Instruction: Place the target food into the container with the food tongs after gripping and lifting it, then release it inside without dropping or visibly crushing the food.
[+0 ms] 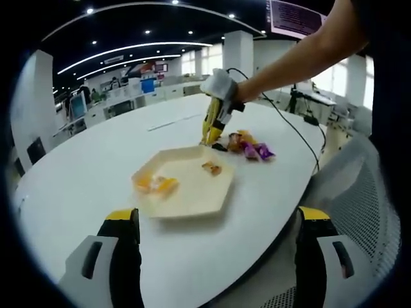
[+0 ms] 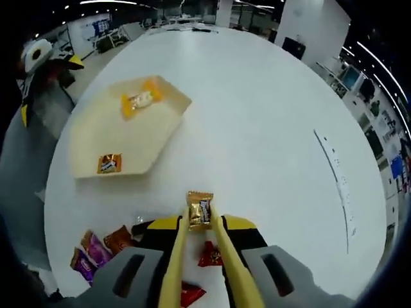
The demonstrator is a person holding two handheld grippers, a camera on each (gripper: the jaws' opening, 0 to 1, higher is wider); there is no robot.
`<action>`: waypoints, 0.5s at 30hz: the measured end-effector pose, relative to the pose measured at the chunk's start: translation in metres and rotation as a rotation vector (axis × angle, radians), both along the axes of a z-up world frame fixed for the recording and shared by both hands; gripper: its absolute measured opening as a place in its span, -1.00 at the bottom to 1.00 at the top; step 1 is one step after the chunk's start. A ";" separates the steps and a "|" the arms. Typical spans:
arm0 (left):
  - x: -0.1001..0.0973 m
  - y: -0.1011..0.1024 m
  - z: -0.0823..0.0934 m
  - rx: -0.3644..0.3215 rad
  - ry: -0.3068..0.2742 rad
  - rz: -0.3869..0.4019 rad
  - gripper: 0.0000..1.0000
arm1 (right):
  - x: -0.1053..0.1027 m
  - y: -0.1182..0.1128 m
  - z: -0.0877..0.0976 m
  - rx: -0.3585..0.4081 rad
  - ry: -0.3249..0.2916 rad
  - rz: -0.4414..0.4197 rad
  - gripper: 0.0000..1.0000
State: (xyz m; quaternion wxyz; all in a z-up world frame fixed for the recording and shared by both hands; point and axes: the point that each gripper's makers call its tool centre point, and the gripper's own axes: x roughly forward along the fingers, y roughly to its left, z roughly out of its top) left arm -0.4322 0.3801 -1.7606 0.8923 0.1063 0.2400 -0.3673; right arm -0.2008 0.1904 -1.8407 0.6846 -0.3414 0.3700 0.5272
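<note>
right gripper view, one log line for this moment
tongs grip gold candy, lifted | tray holds two candies | left gripper open, idle

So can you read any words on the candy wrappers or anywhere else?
No words can be read.
Gold candy held in the tongs: dark label, print too blurred.
Candies on the tray: too small.
Purple candies on the table: too blurred.
Hanging screen: lines of text, too small.
</note>
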 end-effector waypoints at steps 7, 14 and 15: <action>0.001 0.001 0.001 -0.002 -0.005 0.008 0.93 | -0.002 -0.002 0.001 0.000 0.028 -0.038 -0.58; 0.001 0.002 0.001 0.002 -0.006 0.009 0.94 | 0.000 -0.003 0.013 0.013 0.033 -0.063 -0.56; 0.001 0.001 0.001 -0.002 -0.006 0.009 0.94 | 0.000 -0.003 0.016 0.017 0.034 -0.069 -0.56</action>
